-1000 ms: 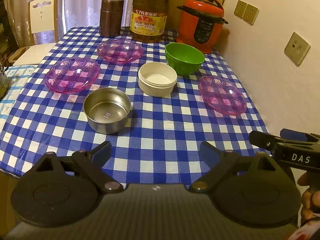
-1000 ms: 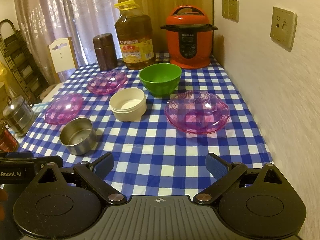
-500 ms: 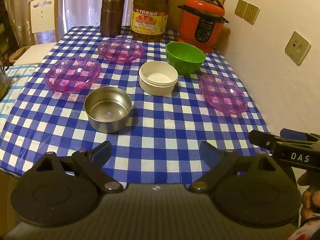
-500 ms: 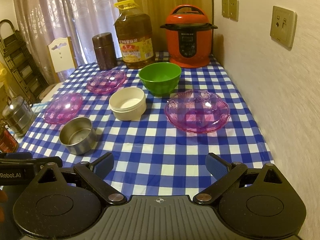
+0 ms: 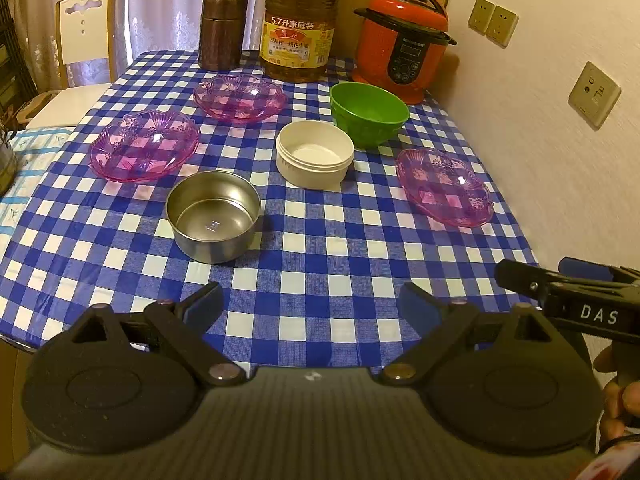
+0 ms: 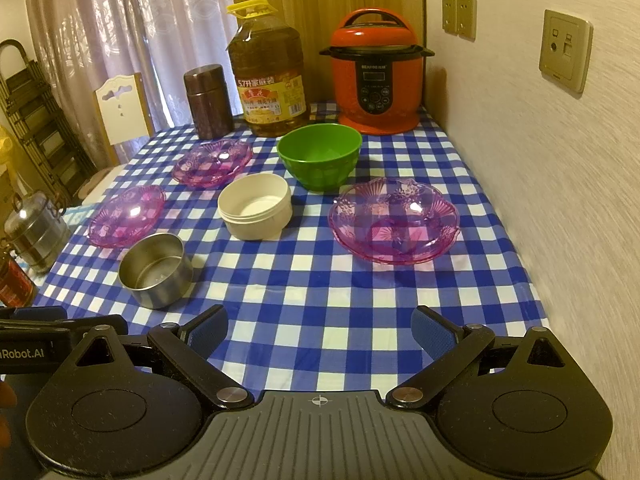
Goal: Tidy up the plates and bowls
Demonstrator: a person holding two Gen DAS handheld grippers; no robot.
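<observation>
Between the earlier frames and this one we eased both grippers a little closer over the near edge of the table (image 5: 320, 264), and nothing on the blue-and-white checked cloth had shifted. Our left gripper (image 5: 312, 304) hung with its fingers spread wide and empty, and our right gripper (image 6: 320, 328) was likewise spread apart, holding nothing. Nearest the left one stood the steel bowl (image 5: 214, 216), upright and empty. Behind it and to the right sat the cream bowl (image 5: 315, 154), also empty, and just beyond that the green bowl (image 5: 369, 114), with nothing visible inside; we could not tell whether those two touched. Three pink glass plates lay apart from one another: the left pink plate (image 5: 145, 145) beside the steel bowl, the far pink plate (image 5: 240, 97) behind it, and the right pink plate (image 6: 394, 220) near the wall side, ahead of the right gripper. All three were bare. Along the back edge stood a brown canister (image 5: 223, 31) with its lid on, a large oil bottle (image 6: 269, 72) nearly full of amber oil, and a red pressure cooker (image 6: 376, 74), lid shut.
</observation>
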